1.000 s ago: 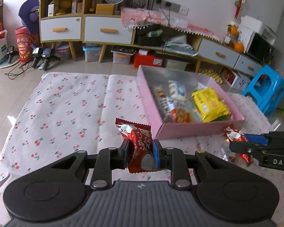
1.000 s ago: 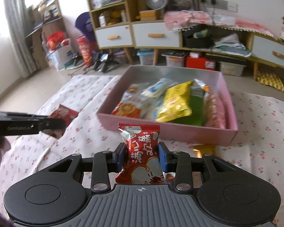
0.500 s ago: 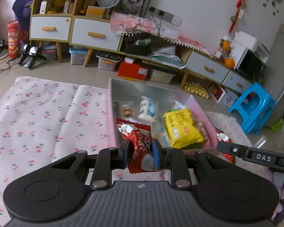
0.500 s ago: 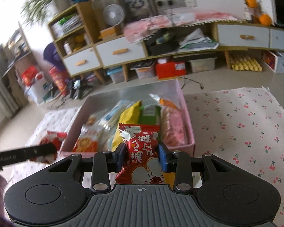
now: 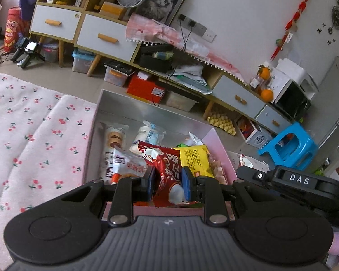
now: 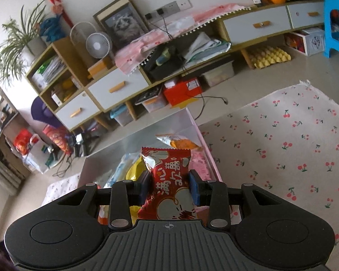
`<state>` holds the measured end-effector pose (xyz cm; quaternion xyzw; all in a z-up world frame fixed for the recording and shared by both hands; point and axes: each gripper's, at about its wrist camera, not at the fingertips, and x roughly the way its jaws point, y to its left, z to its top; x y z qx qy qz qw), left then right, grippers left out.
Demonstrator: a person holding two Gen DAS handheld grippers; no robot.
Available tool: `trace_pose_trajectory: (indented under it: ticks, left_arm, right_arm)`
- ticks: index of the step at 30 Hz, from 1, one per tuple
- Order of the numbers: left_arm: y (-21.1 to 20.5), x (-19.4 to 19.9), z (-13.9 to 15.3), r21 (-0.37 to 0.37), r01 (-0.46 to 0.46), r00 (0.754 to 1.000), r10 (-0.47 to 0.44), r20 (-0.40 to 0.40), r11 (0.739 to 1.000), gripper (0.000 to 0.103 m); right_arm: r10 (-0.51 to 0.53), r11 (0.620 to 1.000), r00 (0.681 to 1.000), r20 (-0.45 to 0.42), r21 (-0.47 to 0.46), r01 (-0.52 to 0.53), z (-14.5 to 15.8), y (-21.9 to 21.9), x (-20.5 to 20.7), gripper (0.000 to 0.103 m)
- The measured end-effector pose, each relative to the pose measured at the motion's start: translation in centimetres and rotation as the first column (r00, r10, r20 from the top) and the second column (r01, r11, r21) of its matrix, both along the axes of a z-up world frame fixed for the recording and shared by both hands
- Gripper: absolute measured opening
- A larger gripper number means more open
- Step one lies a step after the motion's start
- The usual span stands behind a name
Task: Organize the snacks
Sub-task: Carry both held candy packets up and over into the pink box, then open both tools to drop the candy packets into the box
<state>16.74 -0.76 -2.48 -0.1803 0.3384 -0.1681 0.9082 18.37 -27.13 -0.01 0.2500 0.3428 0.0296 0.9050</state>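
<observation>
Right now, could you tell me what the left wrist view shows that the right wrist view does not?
Only the left view shows the other black gripper alongside and a striped biscuit packet. Only the right view shows a potted green plant. Both show a red snack packet clamped in the jaws above the pink cardboard box.

Two red snack packets, each printed with white cartoon art and lettering, stood upright above a pink box (image 5: 217,140). One red packet (image 5: 167,169) was clamped at its lower half with its crimped top leaning left; the other red packet (image 6: 170,180) was clamped at its middle, facing the camera squarely. The box, grey inside, lay open on a cherry-print cloth (image 5: 34,140). It held a yellow packet (image 5: 194,161), a biscuit roll (image 5: 114,137) and a white-and-blue packet (image 5: 150,133).
</observation>
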Motion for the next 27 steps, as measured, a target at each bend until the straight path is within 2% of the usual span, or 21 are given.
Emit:
trace_pose_trajectory:
  ticks: [4, 13, 17, 20, 23, 27]
  left_arm:
    - [-0.5, 0.0, -0.4, 0.042, -0.001, 1.000, 0.001, 0.010, 0.999, 0.023]
    - [-0.7, 0.2, -1.1, 0.059, -0.025, 1.000, 0.025, -0.002, 0.998, 0.023]
    - [-1.3, 0.1, -1.0, 0.107, -0.022, 1.000, 0.020, 0.017, 0.994, 0.024]
    - [-1.4, -0.1, -0.8, 0.122, -0.036, 0.999, 0.032, 0.033, 0.992, 0.038]
    - [-1.6, -0.2, -0.7, 0.133, -0.028, 0.999, 0.024, 0.034, 0.991, 0.045]
    - [-1.8, -0.5, -0.4, 0.166, -0.018, 0.999, 0.011, 0.044, 0.986, 0.056]
  right_arm:
    - [-0.003, 1.000, 1.000, 0.006, 0.002, 0.003, -0.2, 0.2, 0.3, 0.035]
    - [-0.026, 1.000, 1.000, 0.017, -0.009, 0.026, -0.9, 0.5, 1.2, 0.035]
    - [-0.043, 0.999, 0.999, 0.016, -0.006, 0.043, -1.2, 0.1, 1.5, 0.038]
    - [-0.043, 0.999, 0.999, 0.023, 0.022, 0.043, -1.2, -0.2, 1.4, 0.043]
    - [-0.045, 0.999, 0.999, 0.027, 0.032, 0.044, -1.0, -0.3, 1.2, 0.053]
    - [-0.039, 0.999, 0.999, 0.024, 0.024, 0.038, -0.8, -0.5, 1.1, 0.053]
